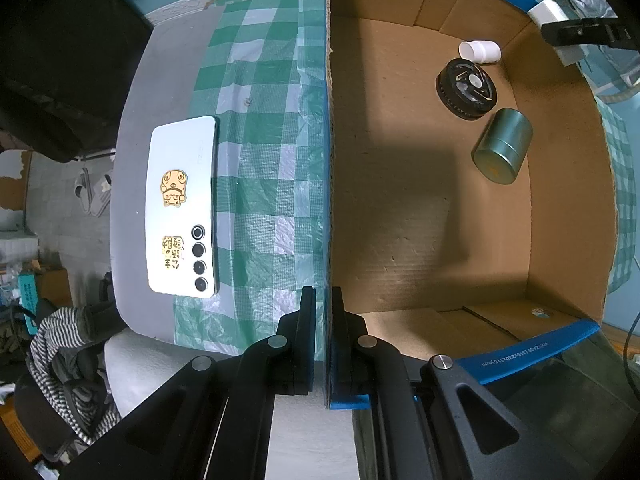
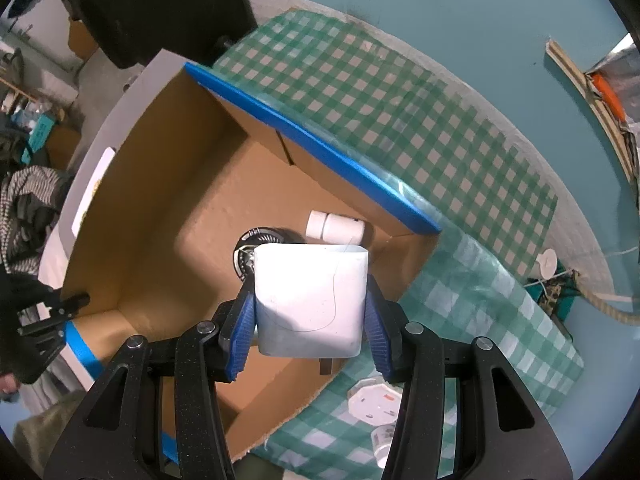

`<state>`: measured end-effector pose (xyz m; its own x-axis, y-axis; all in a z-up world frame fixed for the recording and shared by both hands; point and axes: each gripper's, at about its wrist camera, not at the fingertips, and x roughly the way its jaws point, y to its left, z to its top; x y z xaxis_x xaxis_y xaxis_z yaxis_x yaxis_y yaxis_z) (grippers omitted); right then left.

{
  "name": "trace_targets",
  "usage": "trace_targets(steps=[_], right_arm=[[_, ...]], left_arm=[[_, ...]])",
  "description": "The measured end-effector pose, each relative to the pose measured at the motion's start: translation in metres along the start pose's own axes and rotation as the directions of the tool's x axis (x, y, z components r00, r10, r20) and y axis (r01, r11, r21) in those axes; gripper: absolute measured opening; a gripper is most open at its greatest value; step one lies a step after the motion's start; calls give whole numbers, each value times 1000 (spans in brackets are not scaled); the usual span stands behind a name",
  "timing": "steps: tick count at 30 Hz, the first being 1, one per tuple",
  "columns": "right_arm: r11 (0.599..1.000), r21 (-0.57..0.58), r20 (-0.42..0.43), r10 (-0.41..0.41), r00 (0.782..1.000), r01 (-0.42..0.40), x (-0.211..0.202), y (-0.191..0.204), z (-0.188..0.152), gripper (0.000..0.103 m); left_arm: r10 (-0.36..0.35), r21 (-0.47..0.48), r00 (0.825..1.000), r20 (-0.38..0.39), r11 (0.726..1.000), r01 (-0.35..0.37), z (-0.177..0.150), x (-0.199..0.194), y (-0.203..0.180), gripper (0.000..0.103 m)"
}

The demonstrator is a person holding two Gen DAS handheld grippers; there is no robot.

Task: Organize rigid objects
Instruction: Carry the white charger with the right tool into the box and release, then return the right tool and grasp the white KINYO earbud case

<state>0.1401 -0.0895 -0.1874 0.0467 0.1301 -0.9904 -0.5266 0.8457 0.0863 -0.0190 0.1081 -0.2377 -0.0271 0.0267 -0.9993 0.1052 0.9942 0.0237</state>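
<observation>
A: Between the left gripper's (image 1: 323, 334) black jaws: the blue-taped wall of the open brown cardboard box (image 1: 432, 216), pinched tight. Left of the jaws, a pale white phone (image 1: 183, 204) with gold stickers lies face down, half on grey tabletop, half on the green-and-white checked plastic cloth (image 1: 260, 184).

B: Right of the jaws?

A: Box floor. Far ahead and right, a white plastic bottle (image 1: 480, 51) on its side, a round black lid-like disc (image 1: 466, 89) just beside it, a green metal tin (image 1: 503, 145) lying nearer.

B: Right wrist view?

A: Right gripper (image 2: 311, 320), blue ribbed pads (image 2: 243, 330) pressed on both sides of a white rounded square plastic block (image 2: 310, 300), held over the box's (image 2: 168, 184) interior. Ahead of the jaws, the bottle (image 2: 335, 226) by the far wall; the disc (image 2: 250, 246) shows partly behind the block. Below-right of the jaws, outside the box, a white octagonal item (image 2: 374, 398) on the cloth (image 2: 380, 100).
</observation>
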Motion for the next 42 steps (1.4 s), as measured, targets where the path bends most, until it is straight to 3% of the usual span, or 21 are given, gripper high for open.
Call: trace_targets(steps=[19, 42], right_arm=[[999, 31, 20, -22, 1000, 22, -1, -5, -3, 49], [998, 37, 95, -47, 994, 44, -51, -15, -27, 55]], left_arm=[[2, 6, 1000, 1, 1000, -2, -1, -1, -2, 6], [2, 13, 1000, 1, 1000, -2, -4, 0, -1, 6]])
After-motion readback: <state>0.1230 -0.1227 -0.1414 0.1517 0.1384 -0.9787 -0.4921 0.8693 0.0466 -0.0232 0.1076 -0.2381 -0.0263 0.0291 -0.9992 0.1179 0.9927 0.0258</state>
